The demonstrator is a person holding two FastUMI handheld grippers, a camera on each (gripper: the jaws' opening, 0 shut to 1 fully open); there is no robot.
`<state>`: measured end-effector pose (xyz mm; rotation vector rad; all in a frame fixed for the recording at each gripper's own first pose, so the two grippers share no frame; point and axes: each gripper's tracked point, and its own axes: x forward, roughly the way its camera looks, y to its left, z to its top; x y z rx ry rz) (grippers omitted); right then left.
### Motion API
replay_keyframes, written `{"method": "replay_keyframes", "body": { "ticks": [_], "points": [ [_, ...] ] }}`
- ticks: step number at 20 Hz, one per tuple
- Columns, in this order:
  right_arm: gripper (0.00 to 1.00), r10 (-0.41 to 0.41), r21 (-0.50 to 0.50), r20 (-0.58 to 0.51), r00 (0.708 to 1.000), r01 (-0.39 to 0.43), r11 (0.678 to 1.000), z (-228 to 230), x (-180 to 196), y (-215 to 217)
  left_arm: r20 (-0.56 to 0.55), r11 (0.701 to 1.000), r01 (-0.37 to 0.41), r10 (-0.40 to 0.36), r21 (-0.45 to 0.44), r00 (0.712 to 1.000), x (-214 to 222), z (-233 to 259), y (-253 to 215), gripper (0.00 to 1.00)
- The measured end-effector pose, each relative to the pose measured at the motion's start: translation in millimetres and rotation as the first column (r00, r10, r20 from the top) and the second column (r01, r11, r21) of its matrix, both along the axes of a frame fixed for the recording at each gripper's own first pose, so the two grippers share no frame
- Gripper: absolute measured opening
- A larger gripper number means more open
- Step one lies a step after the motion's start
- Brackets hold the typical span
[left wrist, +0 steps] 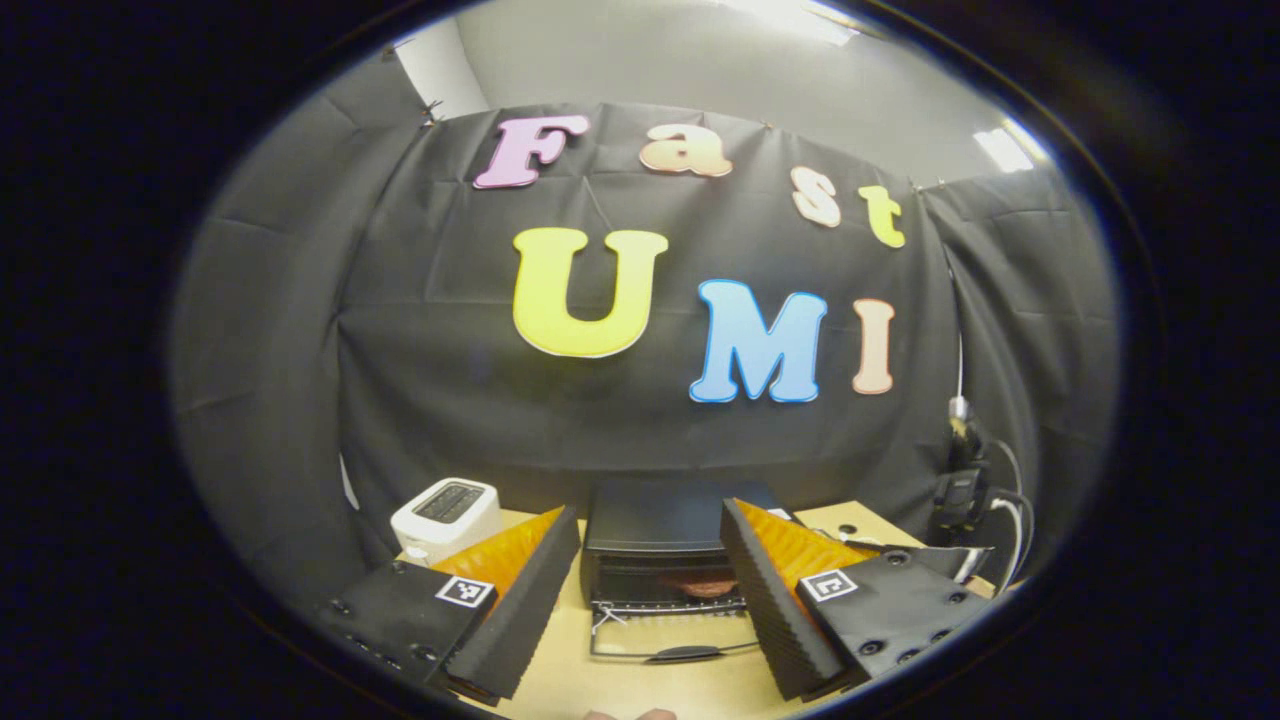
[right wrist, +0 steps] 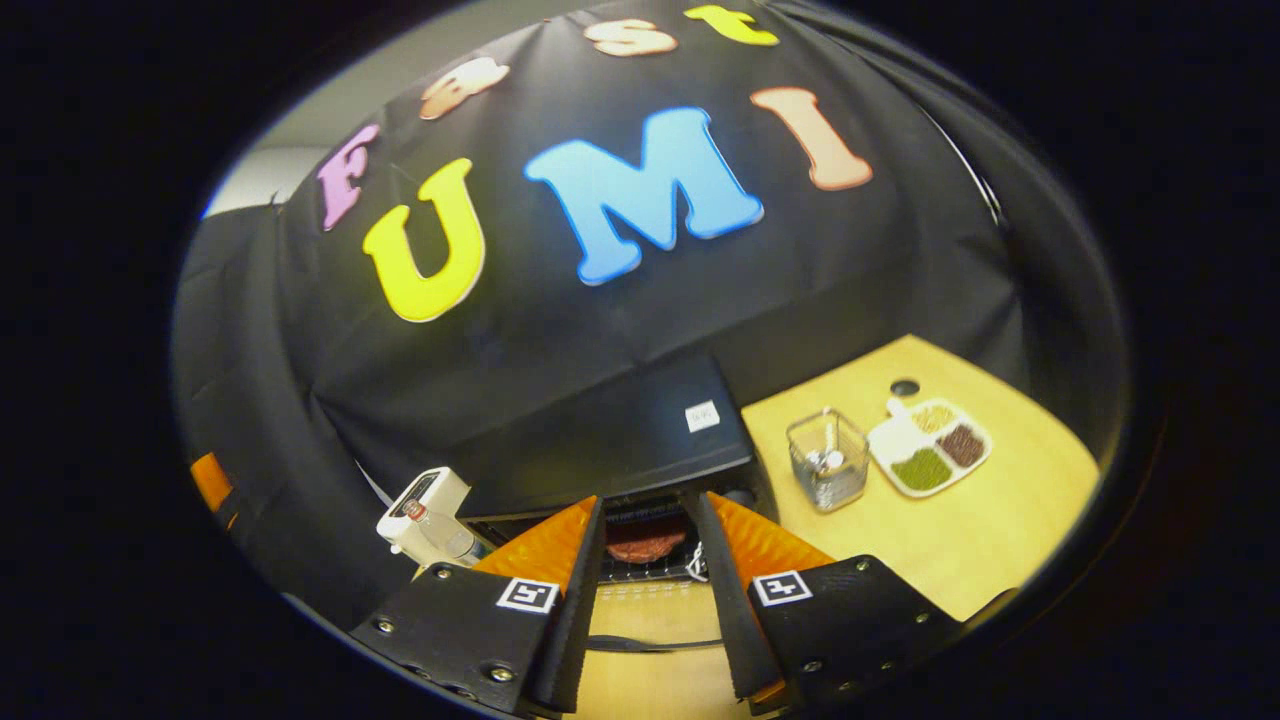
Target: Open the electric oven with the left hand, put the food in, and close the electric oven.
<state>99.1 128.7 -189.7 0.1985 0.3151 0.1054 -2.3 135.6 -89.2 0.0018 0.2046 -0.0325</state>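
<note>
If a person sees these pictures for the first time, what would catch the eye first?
Probably the black electric oven at the table's middle, its door folded down flat and a brown patty on the rack inside. Next, the white toaster to its left and the divided dish of grains to its right.

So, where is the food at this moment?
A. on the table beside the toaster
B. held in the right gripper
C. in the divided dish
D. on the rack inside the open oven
D: the food lies on the rack inside the oven, whose door hangs open; both grippers are empty.
</note>
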Motion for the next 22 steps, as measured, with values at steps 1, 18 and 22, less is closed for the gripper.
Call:
{"method": "replay_keyframes", "body": {
  "ticks": [1,18,22],
  "points": [
    [0.56,0.015,-0.027,0.043,0.999,-0.014,1.000,20.1,-8.0,-3.4,0.006,1.000,0.013,-0.013,0.001,1.000,2.2,2.3,-9.6,0.91],
    [0.81,-0.011,-0.135,0.307,0.952,0.055,0.989,153.1,-89.3,-65.9,0.031,0.995,0.098,-0.098,0.019,0.995,9.2,3.6,-103.1,1.00],
    [0.81,-0.012,-0.134,0.295,0.956,0.054,0.990,150.8,-90.2,-71.3,-0.022,0.996,0.088,-0.088,0.019,0.996,12.9,-19.8,-105.0,0.96]
  ]
}}
